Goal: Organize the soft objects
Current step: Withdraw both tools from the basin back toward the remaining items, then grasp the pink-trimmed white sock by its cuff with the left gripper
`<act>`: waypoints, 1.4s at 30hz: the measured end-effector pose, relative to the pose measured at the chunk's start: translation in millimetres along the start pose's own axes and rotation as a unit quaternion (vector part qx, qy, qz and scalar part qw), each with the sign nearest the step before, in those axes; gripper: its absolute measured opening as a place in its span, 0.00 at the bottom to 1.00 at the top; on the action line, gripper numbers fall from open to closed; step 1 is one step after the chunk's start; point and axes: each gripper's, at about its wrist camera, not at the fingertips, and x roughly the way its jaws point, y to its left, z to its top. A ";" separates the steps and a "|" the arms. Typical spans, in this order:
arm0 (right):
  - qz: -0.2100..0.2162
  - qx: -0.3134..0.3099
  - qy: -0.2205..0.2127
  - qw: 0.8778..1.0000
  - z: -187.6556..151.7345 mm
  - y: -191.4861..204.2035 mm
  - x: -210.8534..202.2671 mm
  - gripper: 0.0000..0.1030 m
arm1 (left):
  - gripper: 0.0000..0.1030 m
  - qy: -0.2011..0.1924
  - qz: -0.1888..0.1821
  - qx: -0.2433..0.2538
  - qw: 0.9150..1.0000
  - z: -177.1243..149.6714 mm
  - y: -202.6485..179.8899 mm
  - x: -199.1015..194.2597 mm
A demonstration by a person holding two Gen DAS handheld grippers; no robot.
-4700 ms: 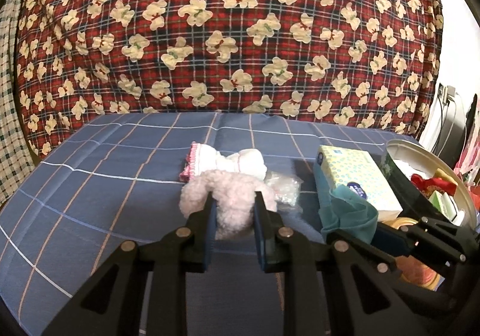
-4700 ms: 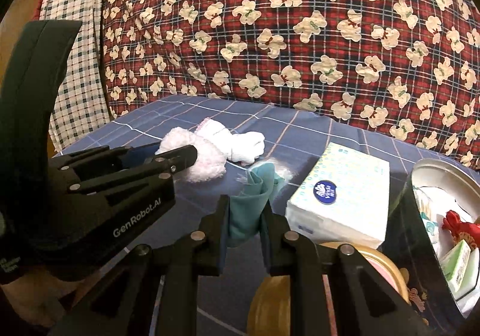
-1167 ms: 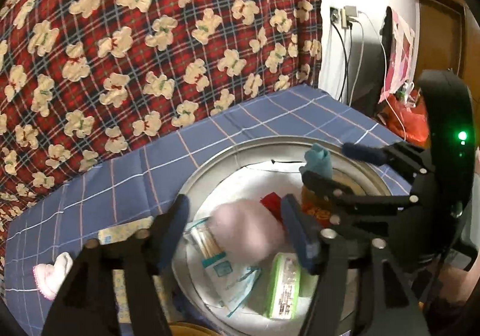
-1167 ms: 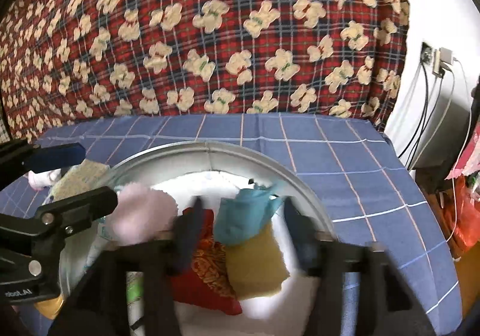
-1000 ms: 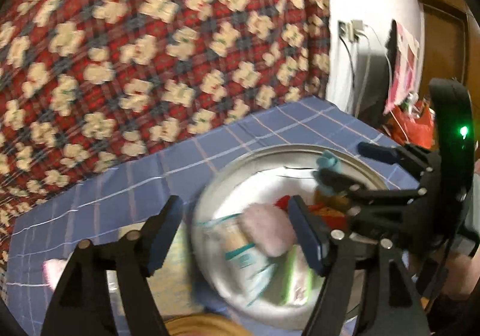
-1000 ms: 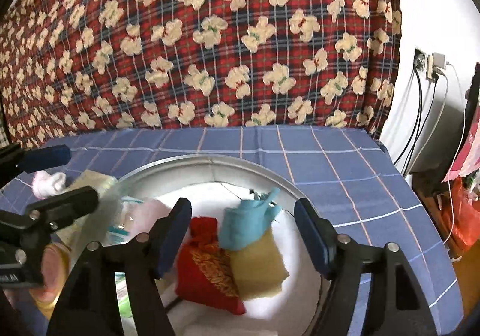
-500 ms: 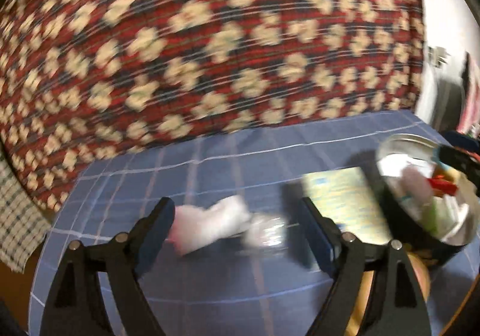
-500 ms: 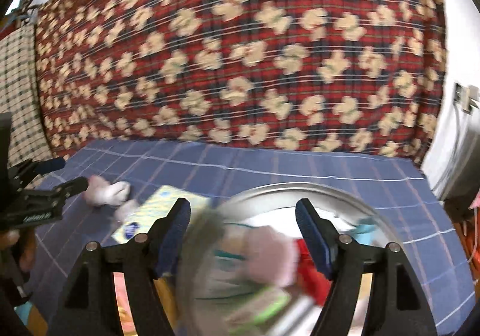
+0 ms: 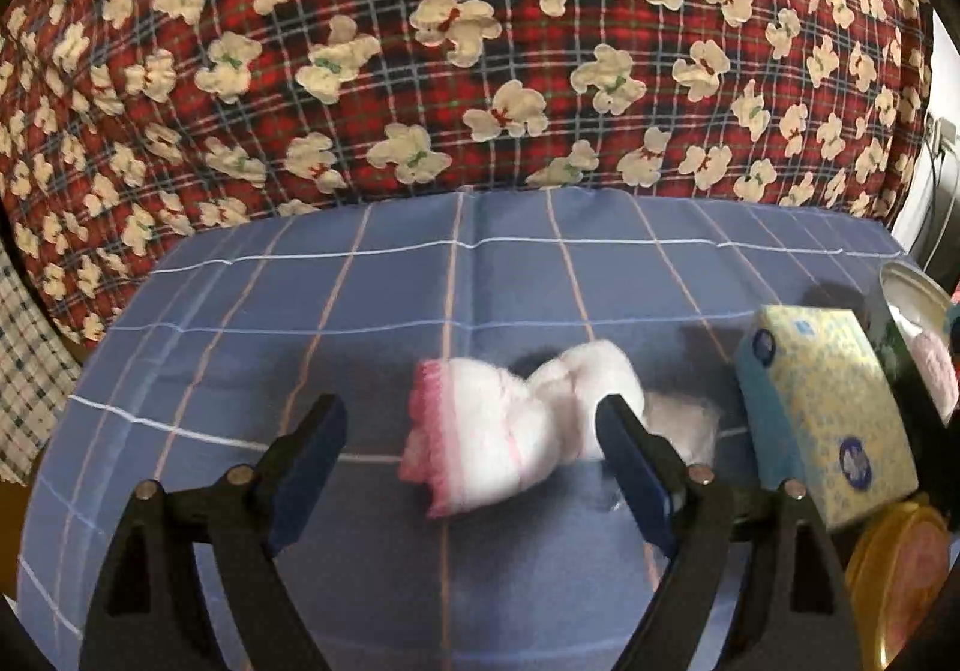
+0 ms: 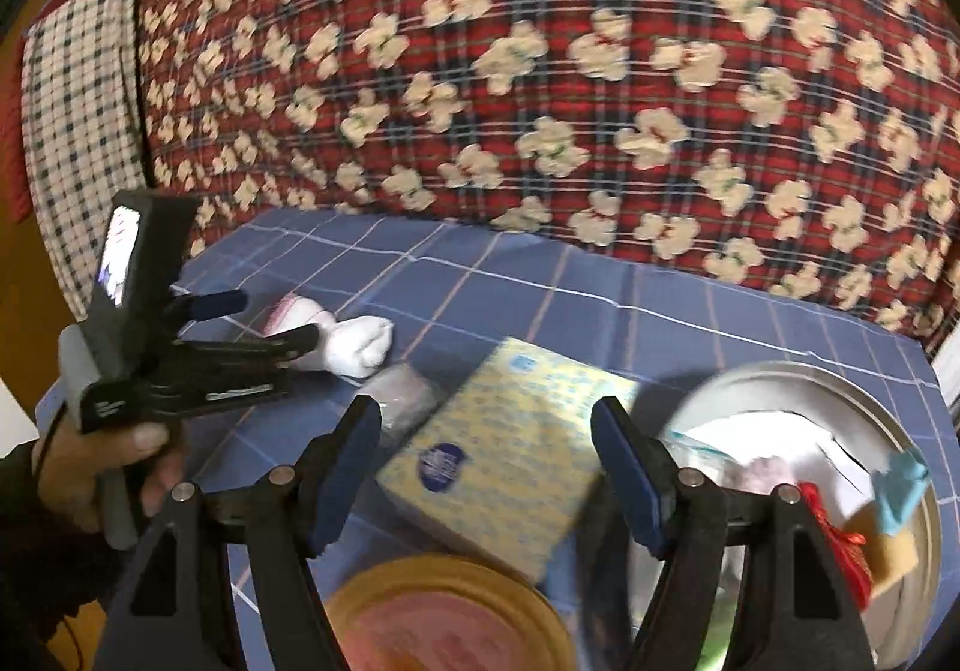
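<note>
A white fluffy sock with a pink cuff (image 9: 516, 419) lies on the blue checked cloth, just ahead of my open, empty left gripper (image 9: 474, 467). It also shows in the right wrist view (image 10: 354, 338), beside the left gripper (image 10: 252, 320). My right gripper (image 10: 486, 467) is open and empty above the yellow tissue box (image 10: 510, 455). The round metal tin (image 10: 840, 407) at the right holds the pink fluffy item (image 10: 762, 473), the teal cloth (image 10: 900, 482) and a red pouch (image 10: 834, 539).
A small clear plastic bag (image 9: 684, 422) lies between the sock and the tissue box (image 9: 822, 419). A yellow-rimmed round lid (image 10: 444, 617) sits at the near edge. A red bear-print quilt (image 9: 480, 41) rises behind the cloth.
Both grippers let go of the pink item and teal cloth in the tin and swung left, open. The left one now faces the white sock; the right is over the tissue box.
</note>
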 end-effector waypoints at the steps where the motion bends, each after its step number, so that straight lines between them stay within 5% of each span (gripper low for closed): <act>1: 0.003 -0.003 0.003 1.000 1.9 3.8 4.0 0.72 | 0.84 0.001 -0.005 -0.002 1.000 1.6 0.3 3.8; 6: 0.013 -0.019 0.018 1.000 10.1 21.0 19.3 0.72 | 0.80 0.017 -0.016 -0.012 1.000 4.4 3.9 22.7; 9: 0.012 -0.028 0.030 0.999 12.9 26.5 28.7 0.72 | 0.45 0.014 -0.043 -0.008 0.999 3.5 4.6 23.0; 11: 0.010 -0.030 0.044 0.999 16.3 28.8 37.8 0.72 | 0.11 -0.006 -0.031 0.007 0.999 2.6 1.9 17.2; 21: 0.030 -0.029 0.108 0.993 36.6 55.0 80.6 0.72 | 0.11 -0.017 -0.038 -0.024 0.999 -4.7 25.3 15.0; 24: 0.018 -0.022 0.110 0.994 39.5 49.3 83.1 0.72 | 0.23 -0.018 -0.035 -0.012 0.999 -5.1 18.2 17.9; 26: 0.014 -0.017 0.114 0.993 40.8 44.6 85.1 0.72 | 0.47 -0.014 -0.030 -0.014 0.999 -3.6 16.9 20.6; 28: 0.013 -0.011 0.119 0.993 41.2 41.4 85.7 0.72 | 0.51 -0.013 -0.048 -0.023 0.998 -2.7 18.8 22.1; 30: 0.014 -0.006 0.119 0.993 42.2 40.1 86.3 0.72 | 0.35 0.003 -0.073 -0.023 0.997 -3.2 17.9 27.2; 31: 0.015 -0.007 0.120 0.993 42.2 41.4 86.8 0.72 | 0.14 0.010 -0.082 -0.018 0.996 -3.7 16.0 29.0; 36: 0.026 0.000 0.134 0.991 42.5 46.5 96.0 0.72 | 0.10 0.000 -0.072 -0.010 0.997 -6.5 15.7 21.9; 42: 0.015 -0.013 0.164 0.986 46.6 56.5 110.8 0.72 | 0.10 -0.030 -0.011 -0.038 0.999 -5.7 41.0 12.7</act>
